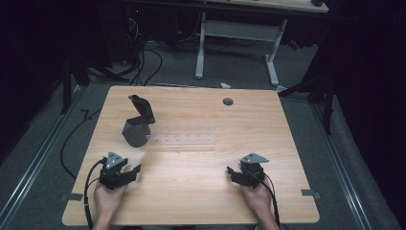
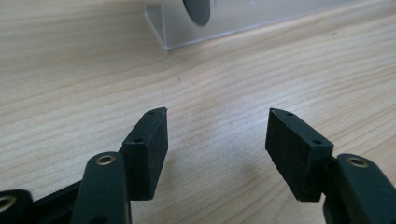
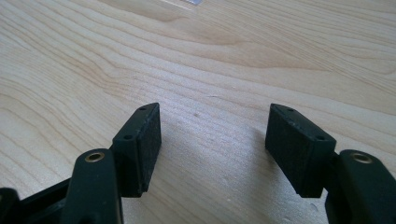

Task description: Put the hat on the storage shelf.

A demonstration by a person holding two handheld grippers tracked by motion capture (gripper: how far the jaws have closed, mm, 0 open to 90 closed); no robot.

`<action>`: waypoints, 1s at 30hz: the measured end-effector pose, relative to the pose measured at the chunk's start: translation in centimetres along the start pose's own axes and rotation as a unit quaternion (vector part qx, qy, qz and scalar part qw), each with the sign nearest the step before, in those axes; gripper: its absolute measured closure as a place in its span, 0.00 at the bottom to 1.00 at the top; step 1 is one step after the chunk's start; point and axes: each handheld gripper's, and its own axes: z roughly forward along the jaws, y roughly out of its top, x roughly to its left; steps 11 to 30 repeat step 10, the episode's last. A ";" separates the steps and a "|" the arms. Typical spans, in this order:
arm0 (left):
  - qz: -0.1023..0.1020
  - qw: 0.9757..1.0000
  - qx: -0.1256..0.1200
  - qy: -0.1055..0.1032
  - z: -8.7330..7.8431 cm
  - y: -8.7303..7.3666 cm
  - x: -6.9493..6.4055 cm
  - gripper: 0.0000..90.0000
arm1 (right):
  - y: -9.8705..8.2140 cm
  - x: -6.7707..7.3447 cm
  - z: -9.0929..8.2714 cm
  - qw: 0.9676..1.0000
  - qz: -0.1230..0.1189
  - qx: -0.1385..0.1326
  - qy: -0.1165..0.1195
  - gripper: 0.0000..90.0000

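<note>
On the wooden table [image 1: 201,191] a dark grey object with an upright black handle-like part [image 1: 138,125] stands at the left middle, at the left end of a clear plastic strip [image 1: 184,140]. My left gripper [image 1: 135,171] rests low near the table's front left, held by a hand; its jaws stand open with bare wood between them [image 2: 217,135]. The clear strip's end [image 2: 187,28] lies ahead of it. My right gripper [image 1: 231,172] sits near the front right, also open and empty [image 3: 214,133].
A round cable hole [image 1: 228,101] is at the table's far middle. Beyond the table stands a white desk frame [image 1: 237,43] on grey floor, with cables [image 1: 139,62] at the back left. Black cables trail from both grippers.
</note>
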 end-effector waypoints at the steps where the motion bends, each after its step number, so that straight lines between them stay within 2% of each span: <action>1: 0.008 1.000 0.003 0.000 0.1 -0.1 -0.2 0.41 | 0.0 0.0 0.0 1.000 0.000 0.000 0.000 0.40; 3: 0.026 1.000 0.005 0.000 0.3 -0.4 -0.5 0.39 | 0.0 0.0 0.0 1.000 0.000 0.000 0.001 0.40; 6: 0.021 1.000 0.006 -0.001 0.3 -0.3 -0.4 0.38 | 0.0 0.0 0.0 1.000 0.001 0.000 -0.001 0.40; 10: 0.024 1.000 0.007 0.001 0.5 -0.3 -0.4 0.35 | 0.0 0.0 0.0 1.000 0.000 0.000 -0.001 0.40; 30: 0.024 1.000 0.007 0.001 0.5 -0.3 -0.4 0.35 | 0.0 0.0 0.0 1.000 0.000 0.000 -0.001 0.40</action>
